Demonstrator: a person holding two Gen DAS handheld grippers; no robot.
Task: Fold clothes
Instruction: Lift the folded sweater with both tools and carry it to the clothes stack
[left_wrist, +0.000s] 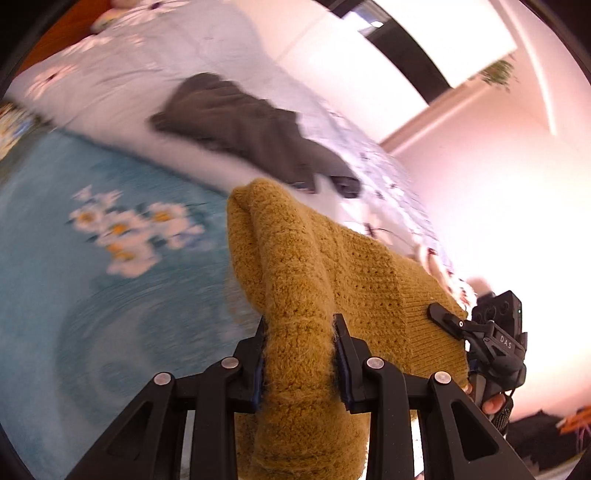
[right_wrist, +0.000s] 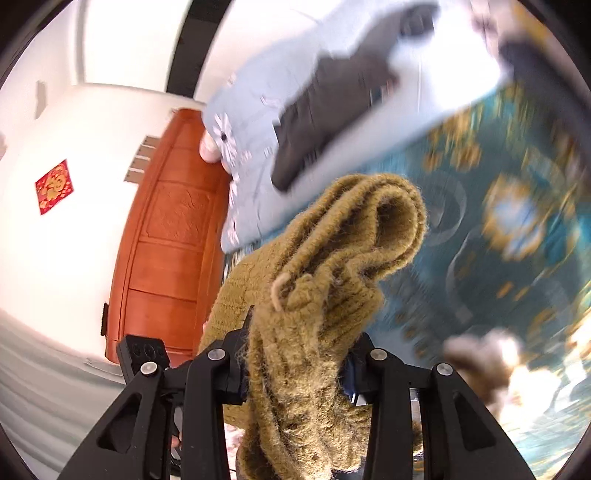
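Your left gripper (left_wrist: 300, 354) sits at the bottom centre of the left wrist view, its two black fingers pinching a thick bunched fold of the mustard knit sweater (left_wrist: 295, 280), which rises between the pads and drapes off toward the lower right of the frame. At the right edge of that same view your right gripper (left_wrist: 448, 319) shows from the side, its tip lying against the ribbed hem of the sweater. In the right wrist view, your right gripper (right_wrist: 297, 360) fills the bottom centre and its fingers clamp a gathered wad of the sweater (right_wrist: 332, 258), with a rolled ribbed edge curling up toward the middle of the frame and a loose strand of yarn sticking out just above the fingers. A dark grey garment (left_wrist: 251, 129) lies spread on the pale floral bedsheet (left_wrist: 122, 77) in the upper half of the left view, apart from the sweater. The teal floral blanket (left_wrist: 92, 258) covers the left side of that view, blurred. A reddish wooden headboard (right_wrist: 166, 240) stands left of centre in the right view, with a red square decoration (right_wrist: 54, 186) on the white wall at the far left.
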